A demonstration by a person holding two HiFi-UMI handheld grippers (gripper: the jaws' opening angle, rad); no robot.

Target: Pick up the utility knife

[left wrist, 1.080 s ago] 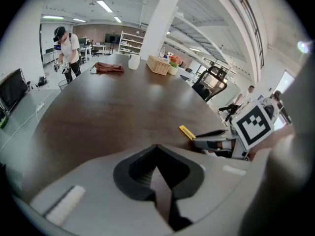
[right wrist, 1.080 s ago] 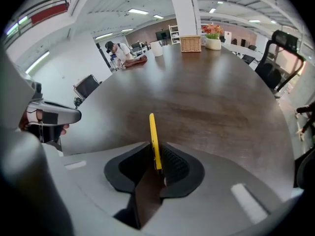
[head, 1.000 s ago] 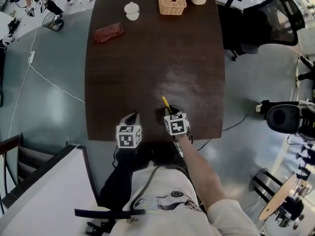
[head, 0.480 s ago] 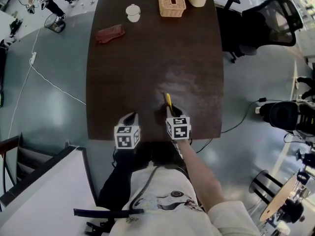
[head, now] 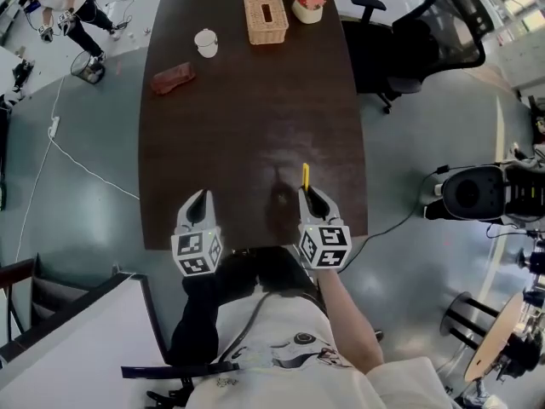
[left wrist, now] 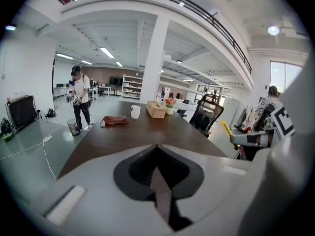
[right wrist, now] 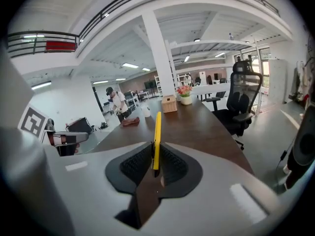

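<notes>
The yellow utility knife is clamped between the jaws of my right gripper, held off the dark wooden table near its front right. In the right gripper view the knife stands on edge and points away between the black pads. My left gripper hovers at the table's front left with its jaws together and nothing between them; the same closed left gripper fills the lower part of the left gripper view.
At the table's far end stand a wicker tissue box, a flower pot and a white cup; a reddish-brown pouch lies at the far left. A black office chair stands to the right. A person stands across the room.
The right gripper has lifted and drawn back towards me with the knife in it; the knife is off the tabletop. The left gripper has also risen. The head view shifted.
</notes>
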